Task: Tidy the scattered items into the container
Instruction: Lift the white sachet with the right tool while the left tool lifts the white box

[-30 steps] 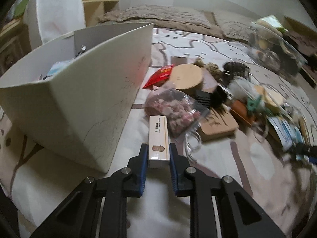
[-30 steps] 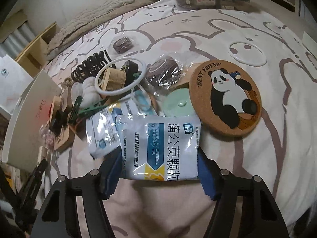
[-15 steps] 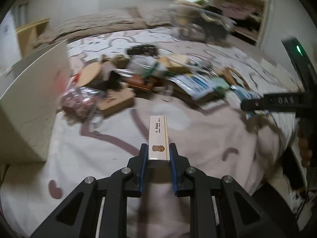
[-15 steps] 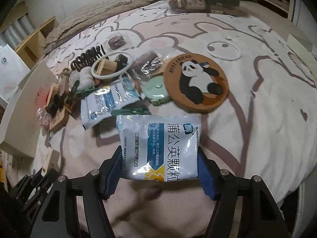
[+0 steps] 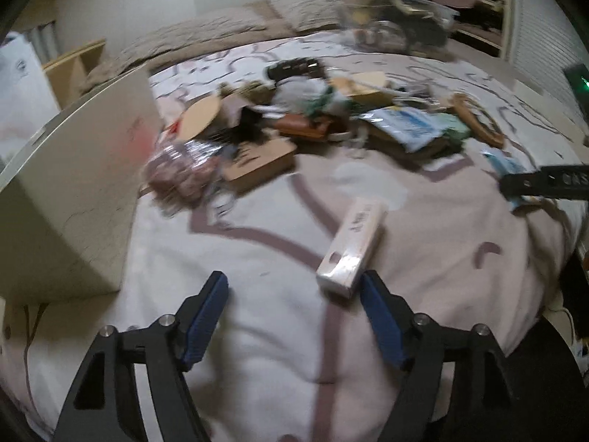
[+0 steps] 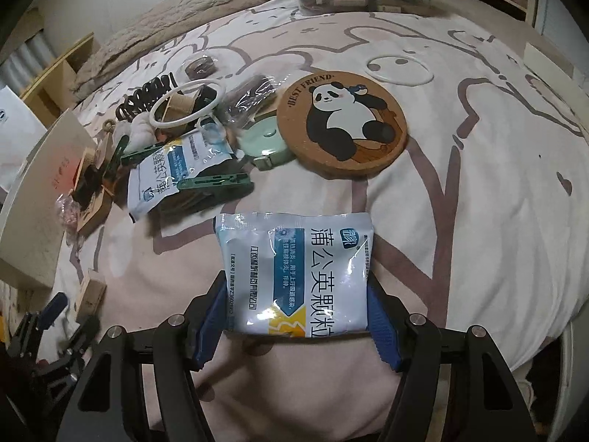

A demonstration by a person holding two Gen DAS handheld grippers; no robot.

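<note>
Lying tilted on the cartoon-print bedspread (image 5: 279, 331), a small white rectangular carton (image 5: 351, 248) sits just off the right blue pad of the left gripper (image 5: 292, 315), whose jaws are opening, neither pad pressing it. Beige open cardboard container (image 5: 73, 199): at nine o'clock, well apart. Blurred clutter heap at twelve o'clock: clear bag of pinkish pieces (image 5: 180, 173), flat wooden block (image 5: 257, 164).

Right gripper (image 6: 296, 313): closed on a glossy white-and-blue medicine sachet (image 6: 298, 272), above the bedspread. At one o'clock, round cork panda coaster (image 6: 342, 118); beside it, mint round tape measure (image 6: 263, 140). At eleven o'clock, second sachet (image 6: 173, 169) under green plastic clothespins (image 6: 217, 184), white ring (image 6: 187, 105), black spiral hair clip (image 6: 143, 99).
</note>
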